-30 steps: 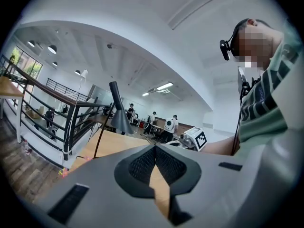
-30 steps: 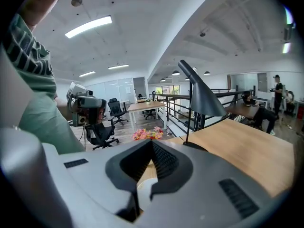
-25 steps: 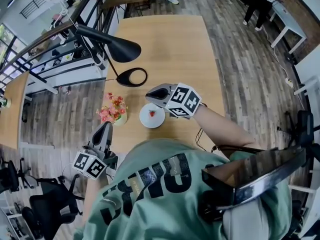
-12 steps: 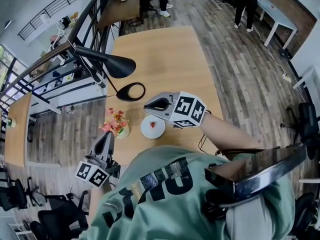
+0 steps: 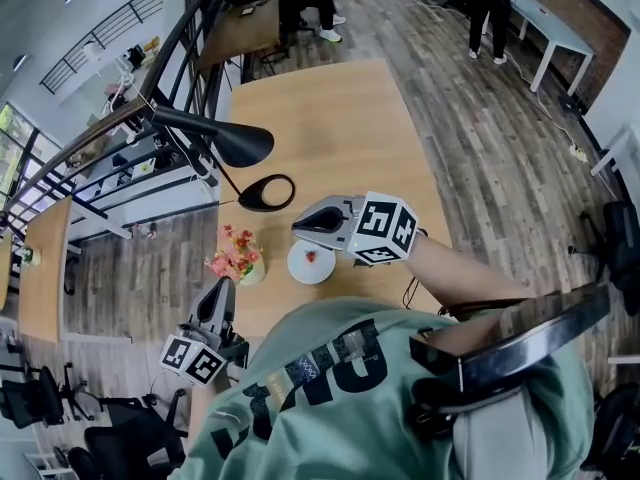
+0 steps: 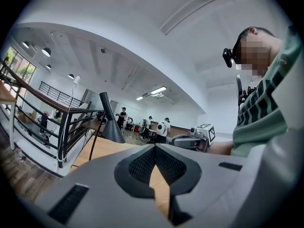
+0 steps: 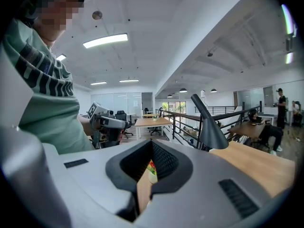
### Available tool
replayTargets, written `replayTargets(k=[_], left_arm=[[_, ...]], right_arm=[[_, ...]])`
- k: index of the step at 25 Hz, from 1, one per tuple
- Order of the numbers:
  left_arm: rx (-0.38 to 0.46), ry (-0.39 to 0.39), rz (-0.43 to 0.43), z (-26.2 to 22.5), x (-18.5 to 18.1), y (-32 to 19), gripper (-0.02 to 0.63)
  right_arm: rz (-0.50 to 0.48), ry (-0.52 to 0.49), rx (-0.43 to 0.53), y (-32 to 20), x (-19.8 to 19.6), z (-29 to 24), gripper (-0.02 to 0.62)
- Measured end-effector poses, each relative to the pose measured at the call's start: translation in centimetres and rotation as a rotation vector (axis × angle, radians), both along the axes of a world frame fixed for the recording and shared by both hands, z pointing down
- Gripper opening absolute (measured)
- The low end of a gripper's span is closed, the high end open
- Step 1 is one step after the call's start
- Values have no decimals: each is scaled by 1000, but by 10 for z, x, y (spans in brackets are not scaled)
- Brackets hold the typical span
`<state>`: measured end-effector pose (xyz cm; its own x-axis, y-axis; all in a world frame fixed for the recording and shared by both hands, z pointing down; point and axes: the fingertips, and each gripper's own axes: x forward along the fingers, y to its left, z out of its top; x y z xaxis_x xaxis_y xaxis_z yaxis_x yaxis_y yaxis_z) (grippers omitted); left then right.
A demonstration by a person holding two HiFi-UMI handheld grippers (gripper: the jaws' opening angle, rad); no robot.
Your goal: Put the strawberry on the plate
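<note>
A small red strawberry point(image 5: 311, 257) lies on a round white plate point(image 5: 322, 269) near the front edge of the wooden table point(image 5: 330, 118). My right gripper point(image 5: 298, 224) hovers just behind and above the plate, pointing left, jaws shut and empty. My left gripper point(image 5: 221, 288) hangs off the table's front left, below the flowers, shut with nothing in it. In the right gripper view the closed jaws point(image 7: 152, 144) face the left gripper point(image 7: 107, 122). In the left gripper view the closed jaws point(image 6: 155, 147) face the right gripper point(image 6: 192, 140).
A small vase of pink flowers point(image 5: 236, 258) stands left of the plate. A black desk lamp point(image 5: 215, 138) leans over the table's left edge, its ring base point(image 5: 266, 192) behind the plate. A railing runs along the left side. People stand in the far background.
The head view has shifted a little. The right gripper has drawn slightly back to the right of the plate. The strawberry stays on the plate and the left gripper keeps its place.
</note>
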<state>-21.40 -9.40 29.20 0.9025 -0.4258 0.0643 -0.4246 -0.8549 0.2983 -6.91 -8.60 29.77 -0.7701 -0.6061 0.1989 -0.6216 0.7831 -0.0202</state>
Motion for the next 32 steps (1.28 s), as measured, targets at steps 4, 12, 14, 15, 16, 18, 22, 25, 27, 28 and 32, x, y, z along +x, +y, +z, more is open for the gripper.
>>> replayTargets(k=[4,12,14,15,16,18,22,25,27,28,32], left_arm=[[-8,3,-10,-1,-3,1,5],[-21,3,-20,3,-1,3,5],[-24,5,-22,3,-1,2,5],[-25,5,-22,3,-1,2,5],[-25,5,-23,3,-1,2,5],[-23,5,-22,3,-1,3,5],[-21,7,-22,4,-2,3,5],[-23,6,-21,4,-1,3,5],[-24,5,-20,5,0,4,5],[-25,5,-20,5,0,4,5],[-24,6,-18,6,-1,5,5]], right_arm=[[-8,-16,-6,-1,-3,-1,8],[-28,-23,-15,0,-4,5,8],[-30,-25,-15,-1,-4,5,8],[-31,-26,-15,-2,-4,4,8],[-31,-26,-14,-2,-4,4,8],[-32,-29,-15,-2,-5,4,8],[-29,-43,-20,-2,-5,5,8],[-28,-36,-9,-2,-4,4,8],[-28,-27,0,-1,-4,4,8],[-28,-26,1,-1,-4,4,8],[-23,-27,-1,0,-4,5,8]])
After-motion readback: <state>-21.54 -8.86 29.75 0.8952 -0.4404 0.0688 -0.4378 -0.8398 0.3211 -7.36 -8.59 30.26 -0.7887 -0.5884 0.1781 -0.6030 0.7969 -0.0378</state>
